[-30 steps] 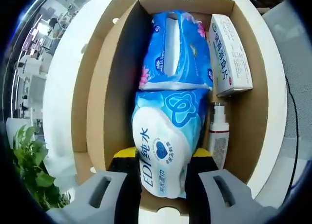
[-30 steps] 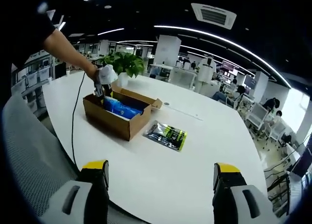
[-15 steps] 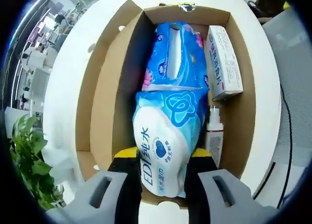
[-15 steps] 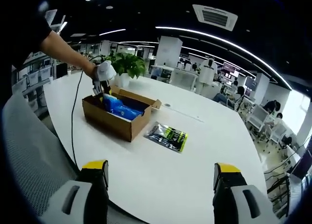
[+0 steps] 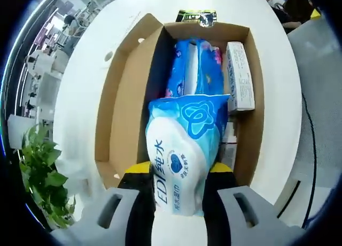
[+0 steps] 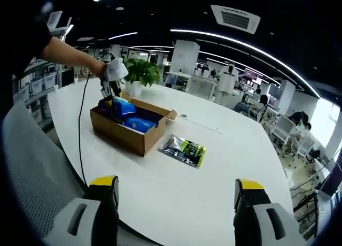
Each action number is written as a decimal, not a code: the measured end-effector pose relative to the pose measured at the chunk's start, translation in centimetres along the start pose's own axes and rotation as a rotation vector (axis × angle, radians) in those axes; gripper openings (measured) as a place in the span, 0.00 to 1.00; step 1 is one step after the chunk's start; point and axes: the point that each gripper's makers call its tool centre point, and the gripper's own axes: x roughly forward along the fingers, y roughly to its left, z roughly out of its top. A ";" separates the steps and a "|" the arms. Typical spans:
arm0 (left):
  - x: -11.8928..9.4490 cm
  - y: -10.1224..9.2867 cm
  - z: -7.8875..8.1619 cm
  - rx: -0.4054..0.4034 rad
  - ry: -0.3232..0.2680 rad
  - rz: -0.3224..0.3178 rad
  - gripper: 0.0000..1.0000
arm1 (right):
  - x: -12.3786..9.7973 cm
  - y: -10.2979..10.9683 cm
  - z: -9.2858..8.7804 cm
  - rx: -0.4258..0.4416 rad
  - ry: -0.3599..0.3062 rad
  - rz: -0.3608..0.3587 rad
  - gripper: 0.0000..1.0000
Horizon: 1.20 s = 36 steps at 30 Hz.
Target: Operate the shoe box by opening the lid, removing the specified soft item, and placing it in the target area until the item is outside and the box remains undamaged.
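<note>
Where the round white counter (image 6: 214, 166) spreads across the right gripper view, a brown shoe box (image 6: 128, 129) stands open on its left part, and a dark flat packet with yellow-green print (image 6: 183, 149) lies on the counter just right of the box. A potted green plant (image 6: 140, 70) stands at the counter's far side, behind the box. In the left gripper view the shoe box (image 5: 125, 117) is seen from above, its lid flap folded out along the left wall. Inside it lie a blue flowered tissue pack (image 5: 195, 69) in the far half and, beside that along the right wall, a white carton with blue lettering (image 5: 239, 83); a small white item sits nearer along the same wall, mostly hidden. The soft item — a blue-and-white wet-wipe pack (image 5: 184, 152) — is pinched at its near end by the left gripper (image 5: 180, 195), the yellow-tipped jaws pressed against its two sides. Its near end overlaps the box's near wall and its far end overlaps the tissue pack; whether it is clear of the box cannot be told. In the right gripper view a person's hand holds the left gripper (image 6: 113, 83) over the box's far-left end. The right gripper (image 6: 175, 203) hangs near the counter's near edge, jaws spread wide — nothing between them.
</note>
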 end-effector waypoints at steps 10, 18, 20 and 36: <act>-1.4 0.1 0.0 -0.019 0.001 0.016 0.30 | 0.1 0.2 0.1 0.003 -0.003 0.008 0.90; -3.1 0.2 0.1 -0.040 0.002 0.030 0.30 | 0.1 0.2 0.1 0.015 -0.004 0.009 0.92; -3.5 0.3 0.3 -0.041 0.000 0.036 0.30 | 0.1 0.1 0.1 0.016 -0.004 0.009 0.92; -7.1 1.0 1.3 -0.023 -0.015 0.057 0.30 | 0.1 0.2 0.1 0.022 -0.003 0.007 0.93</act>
